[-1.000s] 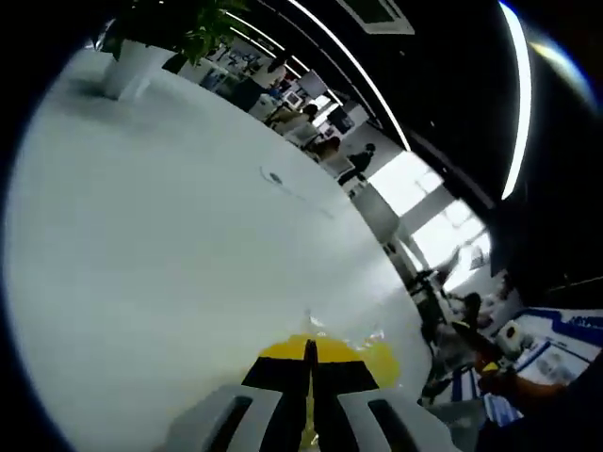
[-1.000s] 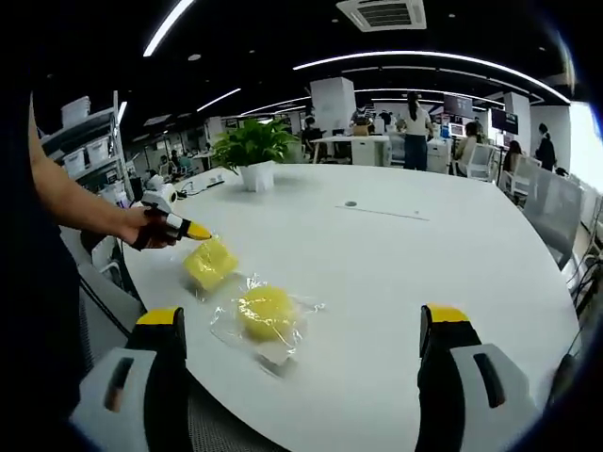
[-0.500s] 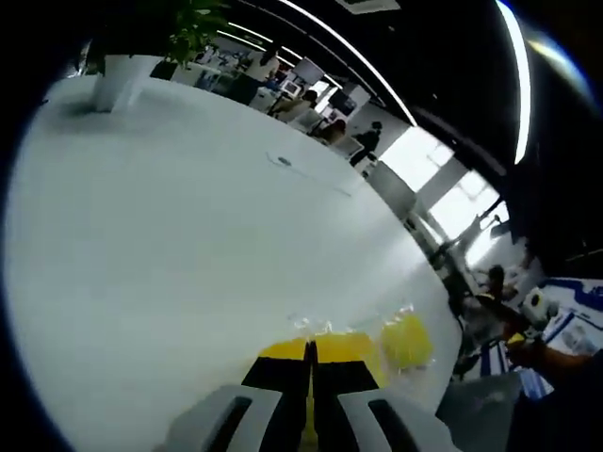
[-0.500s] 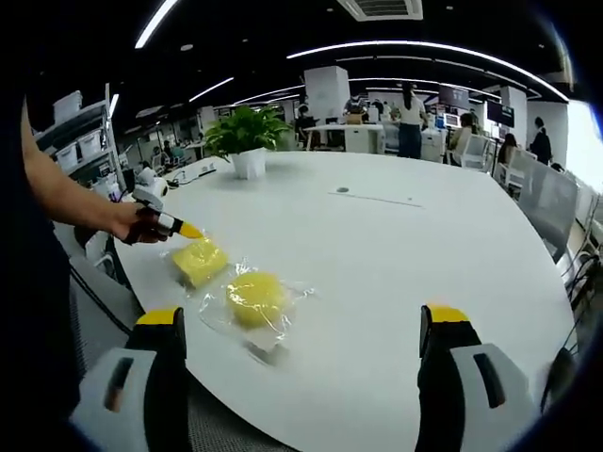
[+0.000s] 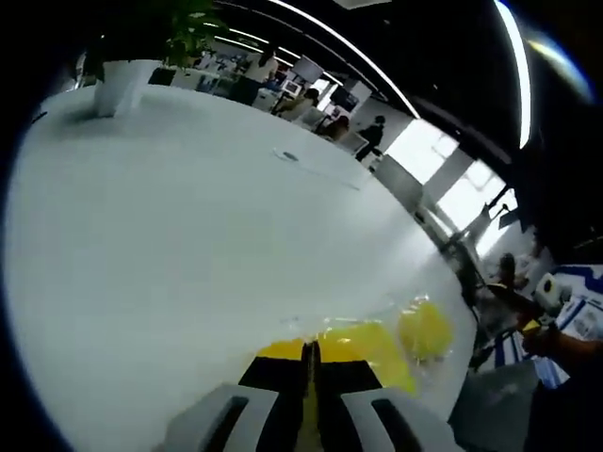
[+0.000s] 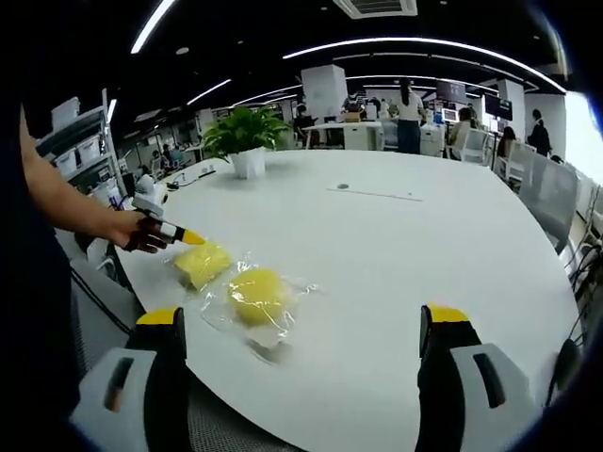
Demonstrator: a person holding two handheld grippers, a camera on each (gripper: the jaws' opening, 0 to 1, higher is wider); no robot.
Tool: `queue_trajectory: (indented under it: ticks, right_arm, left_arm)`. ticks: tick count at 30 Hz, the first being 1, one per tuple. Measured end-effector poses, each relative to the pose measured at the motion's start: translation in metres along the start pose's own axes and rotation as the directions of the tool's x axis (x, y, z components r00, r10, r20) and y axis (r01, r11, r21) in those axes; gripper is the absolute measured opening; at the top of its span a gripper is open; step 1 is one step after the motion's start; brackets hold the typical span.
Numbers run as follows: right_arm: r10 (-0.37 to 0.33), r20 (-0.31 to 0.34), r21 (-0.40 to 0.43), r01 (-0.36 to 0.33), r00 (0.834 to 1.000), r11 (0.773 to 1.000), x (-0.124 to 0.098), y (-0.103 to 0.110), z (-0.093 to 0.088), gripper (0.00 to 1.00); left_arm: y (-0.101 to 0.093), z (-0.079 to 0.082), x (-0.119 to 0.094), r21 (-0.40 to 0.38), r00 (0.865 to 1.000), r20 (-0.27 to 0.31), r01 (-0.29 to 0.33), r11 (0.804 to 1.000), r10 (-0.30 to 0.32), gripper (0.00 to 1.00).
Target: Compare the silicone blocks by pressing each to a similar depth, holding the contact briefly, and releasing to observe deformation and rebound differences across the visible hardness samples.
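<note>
Left gripper (image 6: 188, 236) has eased back from flat yellow bagged silicone block (image 6: 202, 263), jaws pressed together. Right gripper (image 6: 301, 325) spread, idle. Next press: square, equal depth.

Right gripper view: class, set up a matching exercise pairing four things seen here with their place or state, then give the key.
Things:
1. left tongs
2. right tongs
3. round yellow block
4. potted plant

Places or states:
A. wrapped in clear plastic, beside the squarer yellow block
B. far side of the white table
C. jaws wide apart, gripping nothing
D. shut, yellow tips just above the squarer block's far edge

Pairs: 1-D, 2-C, 3-A, 4-B
</note>
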State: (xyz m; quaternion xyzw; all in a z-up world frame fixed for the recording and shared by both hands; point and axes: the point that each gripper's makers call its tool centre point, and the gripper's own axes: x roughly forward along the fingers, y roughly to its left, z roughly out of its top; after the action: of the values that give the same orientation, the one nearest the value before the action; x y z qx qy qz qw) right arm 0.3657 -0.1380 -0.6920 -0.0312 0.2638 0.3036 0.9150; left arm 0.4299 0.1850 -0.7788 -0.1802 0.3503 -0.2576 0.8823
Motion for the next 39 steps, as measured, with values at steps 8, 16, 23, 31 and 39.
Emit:
queue_trajectory:
  ticks: [8, 16, 23, 31, 39]
  right_arm:
    - [-0.008, 0.019, 0.033, 0.007, 1.0, 0.999, 0.0, -0.005, 0.004, 0.97]
    - [0.012, 0.031, 0.005, -0.012, 0.999, 1.0, 0.006, -0.007, 0.015, 0.97]
    - [0.025, 0.04, 0.009, -0.025, 0.999, 1.0, 0.011, -0.009, 0.021, 0.97]
    - [0.052, 0.016, -0.013, -0.052, 0.999, 0.999, 0.016, -0.009, 0.009, 0.97]
    - [0.054, 0.031, 0.0, -0.054, 0.998, 0.999, 0.015, -0.004, -0.002, 0.97]
  left_arm:
    - [0.012, 0.012, -0.018, 0.087, 0.993, 0.107, -0.055, 0.995, 0.046, 0.56]
    - [-0.007, 0.04, -0.056, 0.167, 0.982, 0.188, -0.043, 0.985, 0.011, 0.82]
    - [-0.013, 0.04, -0.091, 0.275, 0.975, 0.217, -0.117, 0.954, 0.057, 0.97]
    - [-0.016, 0.024, -0.131, 0.259, 0.974, 0.21, -0.142, 0.955, 0.088, 1.0]
    - [-0.023, 0.014, -0.143, 0.296, 0.972, 0.217, -0.159, 0.942, 0.096, 1.0]
